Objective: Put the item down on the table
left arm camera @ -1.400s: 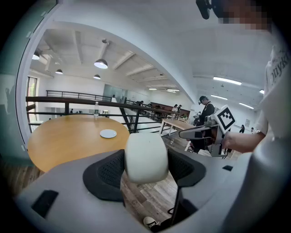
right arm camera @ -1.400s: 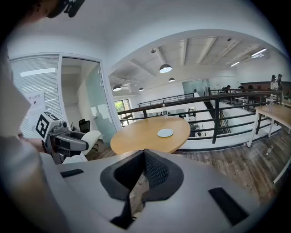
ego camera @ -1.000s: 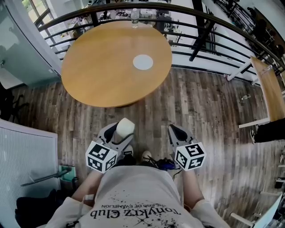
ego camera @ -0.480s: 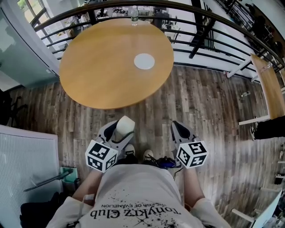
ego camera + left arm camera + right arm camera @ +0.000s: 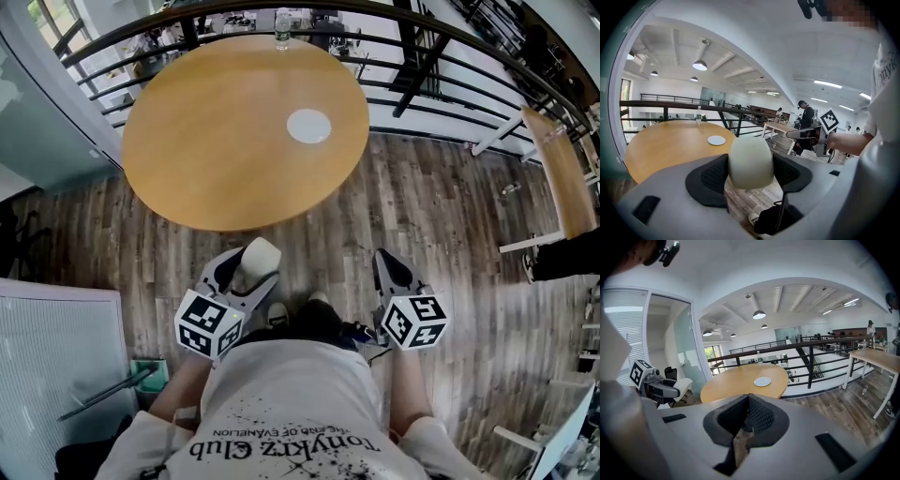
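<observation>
My left gripper (image 5: pixel 246 268) (image 5: pixel 751 164) is shut on a cream, rounded cup-like item (image 5: pixel 259 256) (image 5: pixel 750 161), held over the wooden floor just short of the round wooden table (image 5: pixel 216 131) (image 5: pixel 661 145). My right gripper (image 5: pixel 386 266) (image 5: pixel 746 420) is shut with nothing between its jaws, beside the left one and also short of the table (image 5: pixel 736 380). A white round coaster (image 5: pixel 308 126) (image 5: pixel 716 140) (image 5: pixel 762 381) lies on the tabletop, right of centre.
A water bottle (image 5: pixel 283 27) stands at the table's far edge against a dark metal railing (image 5: pixel 441 84). A second wooden table (image 5: pixel 561 169) is at the right. A white ribbed panel (image 5: pixel 52 366) lies left of me. A person (image 5: pixel 805 123) stands farther back.
I have stepped slightly closer to the round table; both grippers kept their hold and moved a little forward, the right one drifting rightwards.
</observation>
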{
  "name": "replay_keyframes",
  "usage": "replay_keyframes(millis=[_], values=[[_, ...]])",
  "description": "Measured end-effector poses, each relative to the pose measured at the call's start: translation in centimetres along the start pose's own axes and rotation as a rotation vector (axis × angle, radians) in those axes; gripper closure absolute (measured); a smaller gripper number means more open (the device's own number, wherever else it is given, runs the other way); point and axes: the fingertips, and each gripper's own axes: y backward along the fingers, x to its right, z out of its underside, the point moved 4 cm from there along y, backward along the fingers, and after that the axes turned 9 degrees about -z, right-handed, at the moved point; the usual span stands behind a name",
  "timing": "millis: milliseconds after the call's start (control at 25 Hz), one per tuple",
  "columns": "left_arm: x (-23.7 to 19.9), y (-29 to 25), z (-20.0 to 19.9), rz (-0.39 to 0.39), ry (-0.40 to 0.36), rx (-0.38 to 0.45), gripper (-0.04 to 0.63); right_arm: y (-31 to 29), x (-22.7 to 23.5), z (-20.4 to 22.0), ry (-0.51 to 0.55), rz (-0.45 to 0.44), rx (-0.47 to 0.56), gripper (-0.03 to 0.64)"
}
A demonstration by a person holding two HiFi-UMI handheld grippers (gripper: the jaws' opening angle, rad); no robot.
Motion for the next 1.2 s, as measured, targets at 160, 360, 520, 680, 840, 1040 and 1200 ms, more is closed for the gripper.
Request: replay_keyframes(millis=[160,360,520,680,840,1040,1200], values=[[-1.0,-0.4,-0.2,0.013,0.002,0.003,0.285,-0.5,-0.1,0.3,-0.016,0.014,0.000,0.598],[-2.4,-1.8,-0.4,0.009,0.005,0.007,0.285,-2.6,0.5,0.3,-0.017,0.001,0.000,0.597],[-3.6,-4.0,-0.7,0.008,0.021,-0.003,0.285,-5.2,1.5,-0.2,-0.020,-0.014,0.000,0.597],[-4.1,-7.1,-1.9,0.020,0.014,-0.015,0.285,-7.0,3.8,-0.9,-0.031,-0.017,-0.004,0.597],[-5.2,-10.5,-3.8,0.020,0.014,-0.025,0.285,-8.9,7.2,-1.5,-0.061,-0.011,-0.027,0.597],[-6.5,-15.8,-7.9,0.003,0.014,-0.015,0.285,-12.3,11.6,-5.8,-0.038,-0.044,-0.023,0.597],[-7.3,-19.3,-10.8,-0.025,0.018,-0.006,0.285,-15.1,14.9,-9.5,-0.004,-0.082,-0.014,0.598]])
